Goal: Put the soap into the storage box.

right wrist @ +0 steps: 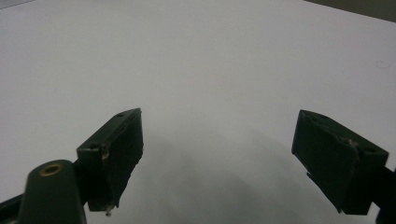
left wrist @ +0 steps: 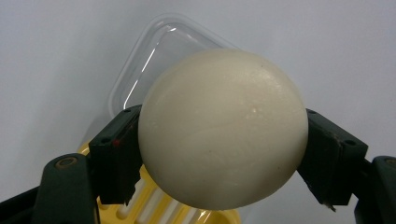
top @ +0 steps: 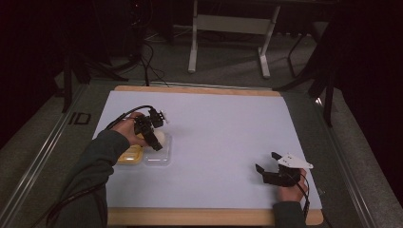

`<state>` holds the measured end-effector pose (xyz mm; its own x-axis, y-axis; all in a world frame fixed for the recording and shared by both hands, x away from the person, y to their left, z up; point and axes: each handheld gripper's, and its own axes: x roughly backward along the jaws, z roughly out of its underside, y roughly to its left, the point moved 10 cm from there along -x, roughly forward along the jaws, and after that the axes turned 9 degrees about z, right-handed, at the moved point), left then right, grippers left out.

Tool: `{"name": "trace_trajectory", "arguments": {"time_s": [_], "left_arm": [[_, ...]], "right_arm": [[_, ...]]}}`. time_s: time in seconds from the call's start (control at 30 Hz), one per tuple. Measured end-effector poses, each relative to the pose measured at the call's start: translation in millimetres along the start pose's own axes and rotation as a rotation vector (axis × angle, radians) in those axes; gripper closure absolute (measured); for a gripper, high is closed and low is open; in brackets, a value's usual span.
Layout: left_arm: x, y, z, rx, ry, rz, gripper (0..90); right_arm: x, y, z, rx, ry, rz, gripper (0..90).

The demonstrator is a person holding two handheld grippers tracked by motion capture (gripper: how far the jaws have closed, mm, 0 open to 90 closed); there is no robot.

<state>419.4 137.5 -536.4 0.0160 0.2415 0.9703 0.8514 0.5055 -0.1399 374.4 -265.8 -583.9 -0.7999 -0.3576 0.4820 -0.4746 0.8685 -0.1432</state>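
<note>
Cream-white egg [left wrist: 223,128], smooth with a faint sheen and a couple of tiny specks, pinched between both jaws of the left gripper [left wrist: 219,154], pads pressed to its sides. Sitting just above a clear plastic lid [left wrist: 154,51] and a yellow ribbed tray [left wrist: 154,207] over at the left part of the pale sheet [top: 218,123] on the table. From the high view, hard to say whether the egg touches the tray, too dim and small. Right gripper [right wrist: 219,154] parked near the right front corner of the sheet, jaws spread wide apart, nothing between them, just bare surface underneath.
</note>
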Motion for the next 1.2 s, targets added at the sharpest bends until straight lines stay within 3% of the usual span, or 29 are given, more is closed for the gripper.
{"name": "trace_trajectory", "arguments": {"time_s": [0.4,1.2], "left_arm": [[7.0,6.1,6.7,0.030,-0.033,-0.001,24.3],[11.1,21.5,37.5,0.104,-0.030,-0.008,24.4]], "right_arm": [[0.1,0.0,0.0,0.000,0.000,0.001,16.2],[0.1,0.1,0.0,0.004,-0.001,0.003,16.3]]}}
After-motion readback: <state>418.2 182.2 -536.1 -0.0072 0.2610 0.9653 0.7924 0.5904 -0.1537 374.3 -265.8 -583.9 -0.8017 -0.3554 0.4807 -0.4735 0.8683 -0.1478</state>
